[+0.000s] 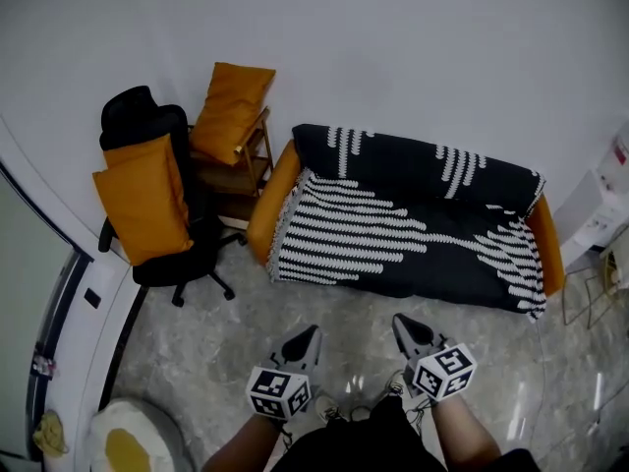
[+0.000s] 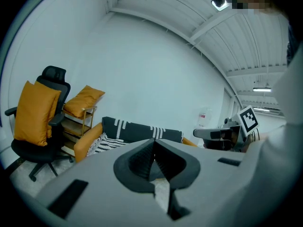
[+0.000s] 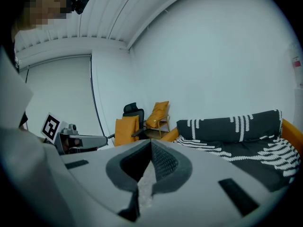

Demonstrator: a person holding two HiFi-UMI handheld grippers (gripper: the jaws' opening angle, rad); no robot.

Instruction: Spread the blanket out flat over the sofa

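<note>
A black blanket with white stripes [image 1: 413, 224] lies spread over the seat and back of the orange sofa [image 1: 271, 200], hanging over its front edge. The blanket [image 2: 137, 132] shows in the left gripper view and the blanket [image 3: 236, 136] again in the right gripper view. Both grippers hang well in front of the sofa, over the floor, apart from the blanket. My left gripper [image 1: 313, 334] is shut and holds nothing; its tips [image 2: 154, 141] meet. My right gripper [image 1: 401, 323] is shut and empty too, with its tips [image 3: 151, 143] together.
A black office chair [image 1: 162, 205] carrying an orange cushion [image 1: 142, 197] stands left of the sofa. Behind it is a wooden chair [image 1: 241, 160] with another orange cushion [image 1: 231, 111]. A white unit [image 1: 595, 209] stands at the right. A white and yellow object [image 1: 123, 445] sits at the lower left.
</note>
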